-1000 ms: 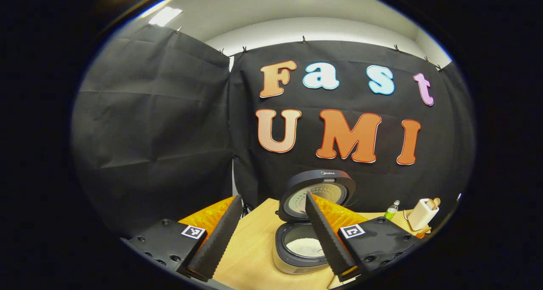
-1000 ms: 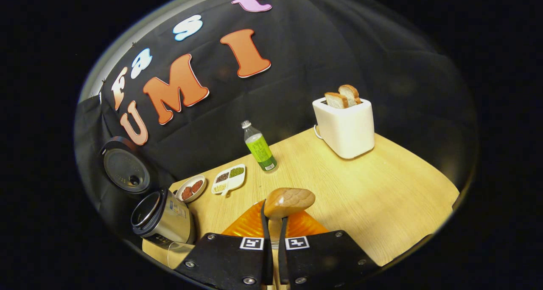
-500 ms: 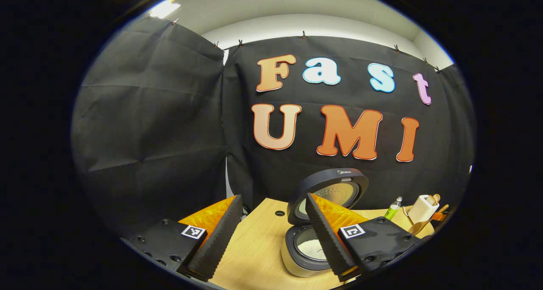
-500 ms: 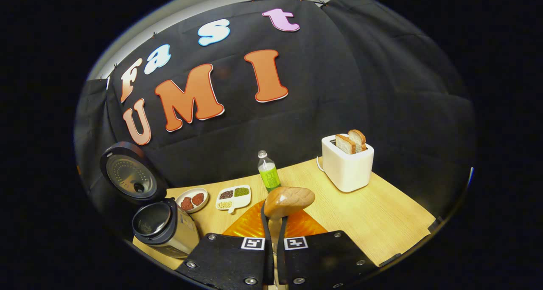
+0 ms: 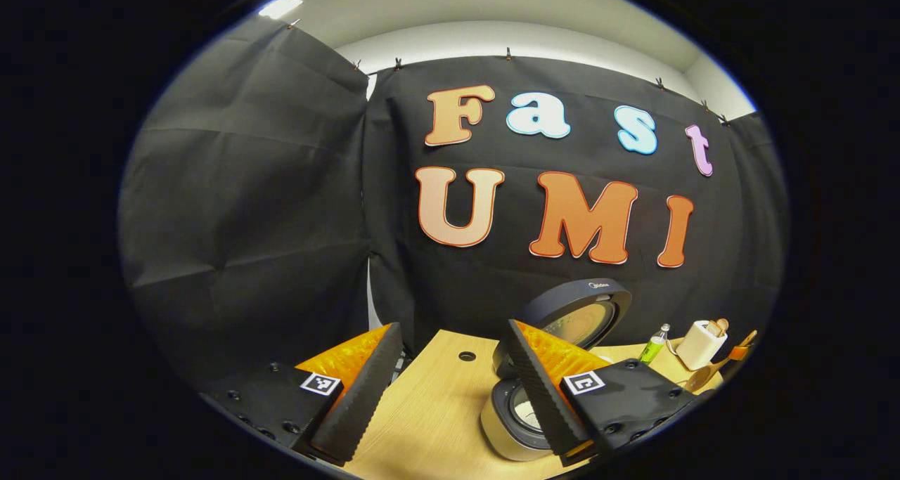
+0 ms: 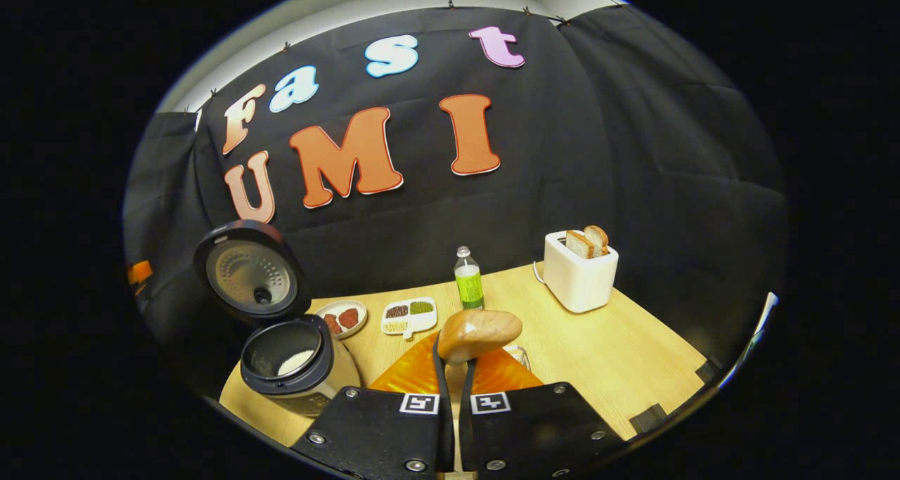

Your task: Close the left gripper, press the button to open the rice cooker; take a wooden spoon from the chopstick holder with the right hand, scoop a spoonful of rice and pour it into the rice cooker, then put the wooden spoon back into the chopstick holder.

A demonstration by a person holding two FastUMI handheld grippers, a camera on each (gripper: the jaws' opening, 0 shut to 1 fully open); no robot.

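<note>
The rice cooker (image 6: 299,367) stands at the left of the table with its lid (image 6: 251,273) up and white rice in the pot. My right gripper (image 6: 453,362) is shut on the wooden spoon (image 6: 478,334). The spoon's bowl sticks up past the fingertips, right of the cooker, with its rounded side toward the camera. In the left gripper view my left gripper (image 5: 450,396) is open and holds nothing. The cooker (image 5: 508,427) sits partly behind its right finger, lid (image 5: 583,315) raised. The spoon (image 5: 703,378) shows far off at the right edge.
Behind the cooker lie a small plate (image 6: 342,318) of red pieces and a divided dish (image 6: 409,316). A green bottle (image 6: 468,287) and a white toaster (image 6: 580,277) with two bread slices stand at the back. The wooden table (image 6: 619,353) runs to the right.
The right gripper view has swung left and levelled, bringing the cooker nearer the middle with the spoon still gripped. In the left gripper view the cooker has slid to the right.
</note>
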